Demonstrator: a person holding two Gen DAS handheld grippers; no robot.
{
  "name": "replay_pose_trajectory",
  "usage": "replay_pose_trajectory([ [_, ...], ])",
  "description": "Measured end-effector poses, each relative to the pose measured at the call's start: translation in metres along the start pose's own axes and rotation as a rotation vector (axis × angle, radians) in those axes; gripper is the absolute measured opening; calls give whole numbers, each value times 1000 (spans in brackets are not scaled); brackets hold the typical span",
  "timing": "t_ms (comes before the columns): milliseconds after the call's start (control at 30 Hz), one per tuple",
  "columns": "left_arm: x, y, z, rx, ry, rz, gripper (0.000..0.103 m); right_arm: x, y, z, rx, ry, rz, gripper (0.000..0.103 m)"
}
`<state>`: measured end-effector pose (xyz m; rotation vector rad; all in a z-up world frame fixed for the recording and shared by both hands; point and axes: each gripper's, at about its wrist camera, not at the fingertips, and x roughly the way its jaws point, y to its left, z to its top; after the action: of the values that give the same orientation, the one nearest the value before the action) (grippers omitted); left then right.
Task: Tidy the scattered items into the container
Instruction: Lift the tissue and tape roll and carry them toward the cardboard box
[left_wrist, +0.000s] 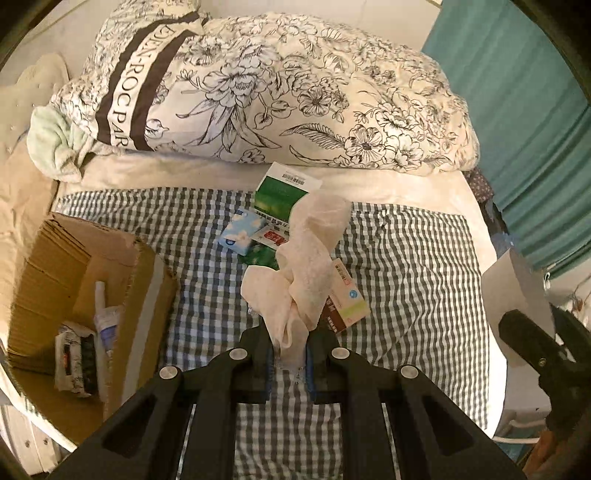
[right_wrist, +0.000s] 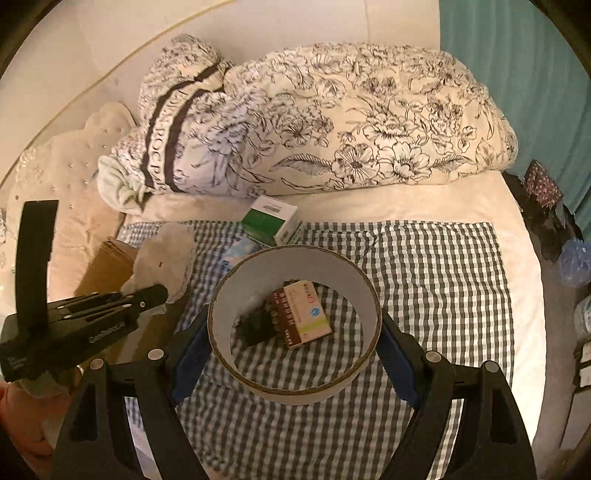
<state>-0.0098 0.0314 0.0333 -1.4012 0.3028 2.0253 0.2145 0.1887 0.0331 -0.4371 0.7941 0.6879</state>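
L grip (left_wrist: 290, 360) pinching cloth (left_wrist: 306, 258) | R grip (right_wrist: 295, 350) clamping tape roll (right_wrist: 295, 391)

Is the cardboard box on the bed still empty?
No: in the left wrist view the cardboard box already holds a white tube and a crumpled packet.

Bare checked cloth (left_wrist: 406, 258) right, cardboard box (left_wrist: 55, 280) left, folded quilt (left_wrist: 295, 92) blocking behind

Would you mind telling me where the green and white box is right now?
The green and white box lies on the bed at the far edge of the checked cloth, just in front of the floral duvet, beside a blue tissue pack.
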Motion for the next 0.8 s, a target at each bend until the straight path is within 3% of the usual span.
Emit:
replay_pose_trajectory([
  [400, -35, 58, -1, -55, -52, 29, 13, -11, 57, 11, -78, -39, 44, 82],
  [800, -44, 157, -14, -177, -45, 100, 13, 32, 153, 22, -196, -13, 163, 82],
])
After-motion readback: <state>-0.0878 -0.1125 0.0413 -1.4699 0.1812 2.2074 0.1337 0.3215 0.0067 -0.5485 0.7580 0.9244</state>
